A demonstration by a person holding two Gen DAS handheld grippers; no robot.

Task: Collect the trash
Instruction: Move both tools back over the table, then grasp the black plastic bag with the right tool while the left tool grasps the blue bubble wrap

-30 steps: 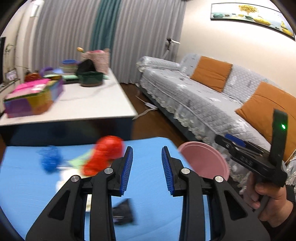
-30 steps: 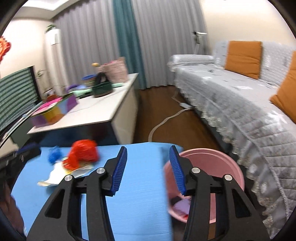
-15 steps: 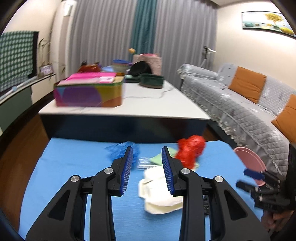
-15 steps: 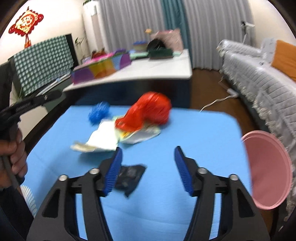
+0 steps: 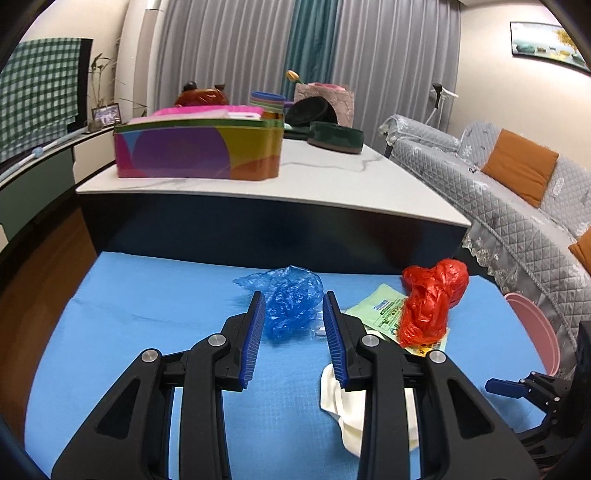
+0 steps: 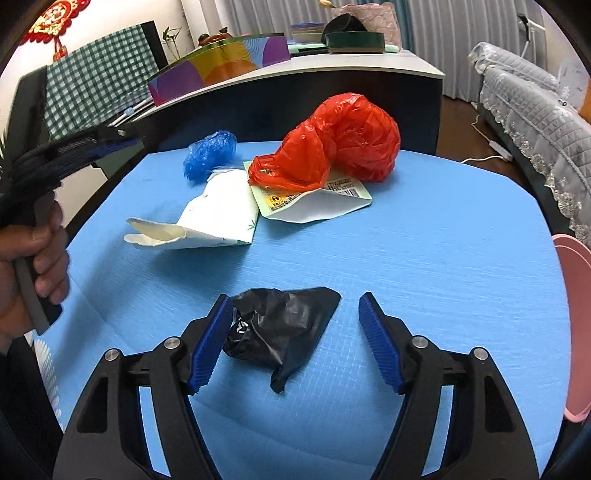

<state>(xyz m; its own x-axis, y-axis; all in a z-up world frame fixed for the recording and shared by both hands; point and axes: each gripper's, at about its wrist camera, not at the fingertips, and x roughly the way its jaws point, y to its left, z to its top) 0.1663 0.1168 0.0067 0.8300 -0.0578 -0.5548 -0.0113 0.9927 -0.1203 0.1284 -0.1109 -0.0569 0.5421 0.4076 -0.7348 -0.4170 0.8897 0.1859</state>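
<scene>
Black bag point(image 6: 284, 328) is lying between my right hand-held gripper point(image 6: 295, 339), jaws opening; left hand-held gripper point(image 5: 293, 332) is hanging narrow, empty, partly hiding white wrapper point(image 5: 343, 410).

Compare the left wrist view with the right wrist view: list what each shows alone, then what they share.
Left wrist only: the framed picture on the wall and the orange sofa cushion.

Right wrist only: the crumpled black bag lying between the opening right tongs, unpinched, and the red wall ornament.

Both: the blue plastic bag, red plastic bag, white wrapper, green-printed packet, pink bin and blue mat.
</scene>
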